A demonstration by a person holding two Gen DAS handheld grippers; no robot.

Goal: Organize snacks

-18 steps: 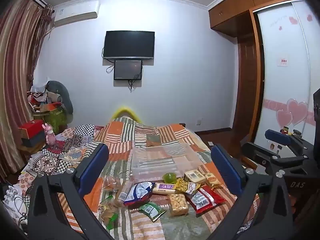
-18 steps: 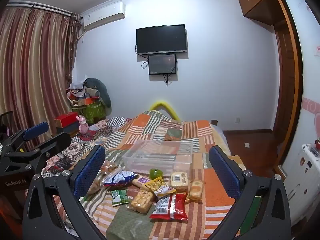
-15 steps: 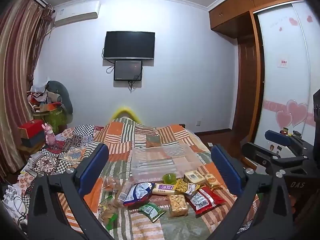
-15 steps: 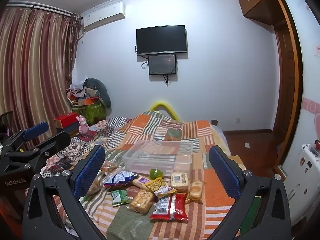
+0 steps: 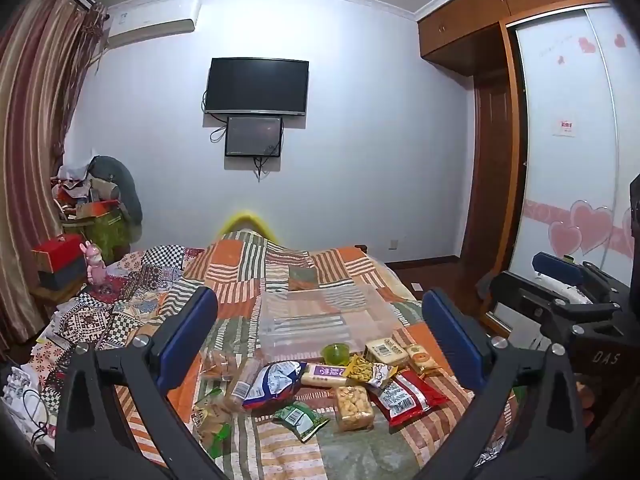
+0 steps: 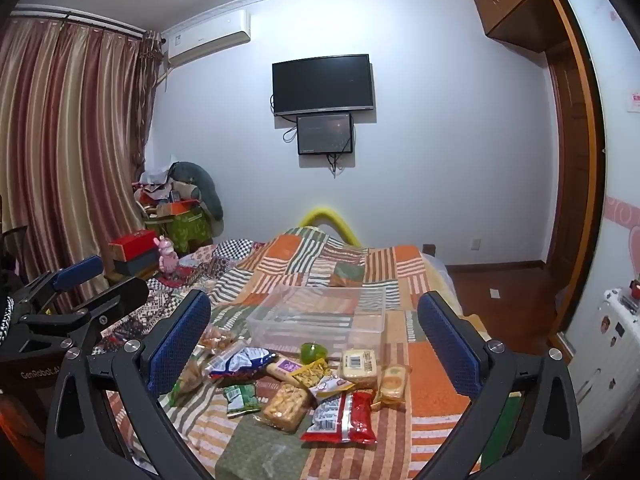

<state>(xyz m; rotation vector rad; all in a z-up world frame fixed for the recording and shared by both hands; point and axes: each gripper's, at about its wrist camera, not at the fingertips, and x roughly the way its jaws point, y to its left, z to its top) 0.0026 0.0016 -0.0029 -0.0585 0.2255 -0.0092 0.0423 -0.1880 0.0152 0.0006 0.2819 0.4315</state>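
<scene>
Several snack packs lie on a patchwork bed: a red pack [image 5: 406, 394] [image 6: 344, 414], a blue-white bag [image 5: 272, 384] [image 6: 240, 360], a green pack [image 5: 302, 420] [image 6: 240, 398], a clear pack of biscuits [image 5: 352, 402] [image 6: 286, 404] and a green cup [image 5: 336, 354] [image 6: 314, 352]. Behind them stands an empty clear plastic box [image 5: 324, 320] [image 6: 320, 316]. My left gripper [image 5: 320, 336] is open and empty above the snacks. My right gripper [image 6: 316, 338] is open and empty too.
The right gripper shows at the right edge of the left wrist view [image 5: 560, 280]; the left gripper shows at the left of the right wrist view [image 6: 76, 280]. A cluttered side table with a red box [image 6: 134, 242] stands left. A wardrobe [image 5: 560, 160] stands right.
</scene>
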